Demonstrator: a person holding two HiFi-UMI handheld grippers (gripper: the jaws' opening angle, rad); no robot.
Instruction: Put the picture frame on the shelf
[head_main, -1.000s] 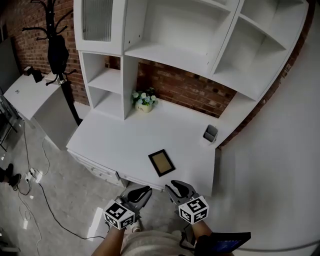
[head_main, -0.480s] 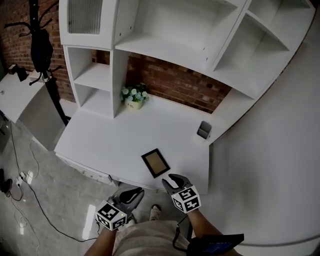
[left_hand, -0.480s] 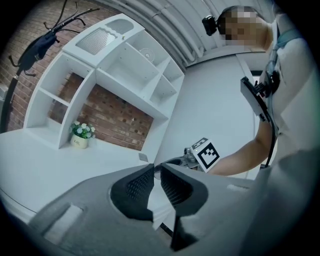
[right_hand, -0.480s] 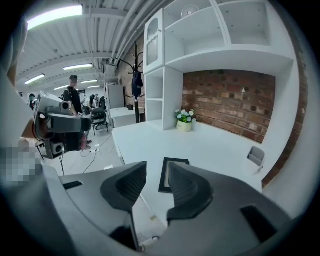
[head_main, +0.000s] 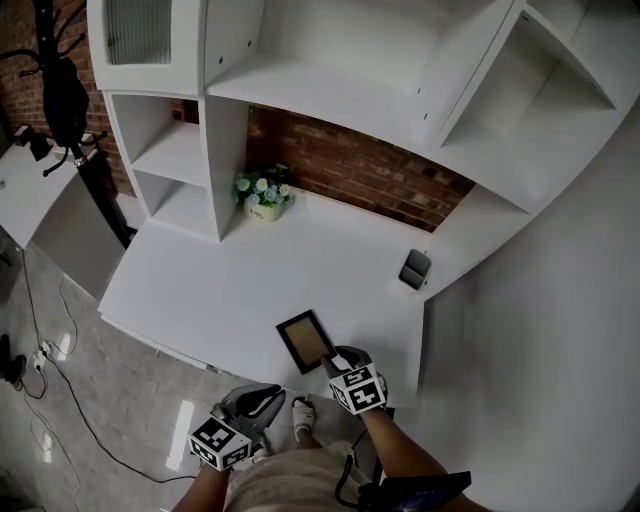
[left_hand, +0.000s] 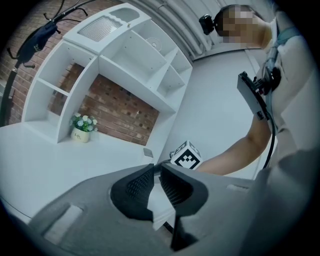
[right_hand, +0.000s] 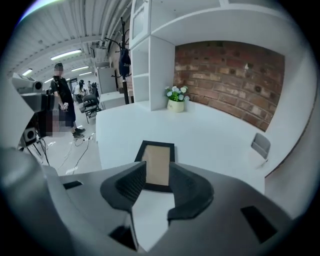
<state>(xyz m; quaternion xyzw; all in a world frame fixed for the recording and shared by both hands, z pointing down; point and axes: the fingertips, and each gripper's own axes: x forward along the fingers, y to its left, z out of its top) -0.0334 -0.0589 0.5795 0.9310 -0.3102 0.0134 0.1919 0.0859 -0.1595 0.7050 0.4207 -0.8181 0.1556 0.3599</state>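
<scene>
Noted low at 7 o'clock of the head view, off the desk (head_main: 200, 290) edge, over the floor: left gripper (head_main: 272, 393), tongs all but pressed together, a mere slit, nothing in it. Far back at 11 o'clock: flower pot (head_main: 263, 195). At 6 o'clock, flat near the desk's front edge: picture frame (head_main: 303, 338), not on the shelf (head_main: 300, 90). At the frame's 5 o'clock: right gripper (head_main: 335, 358), tilted down, tongs spread wide, just been opening; frame's near end between the tips, unpinched. At 2 o'clock: grey holder (head_main: 415, 268).
</scene>
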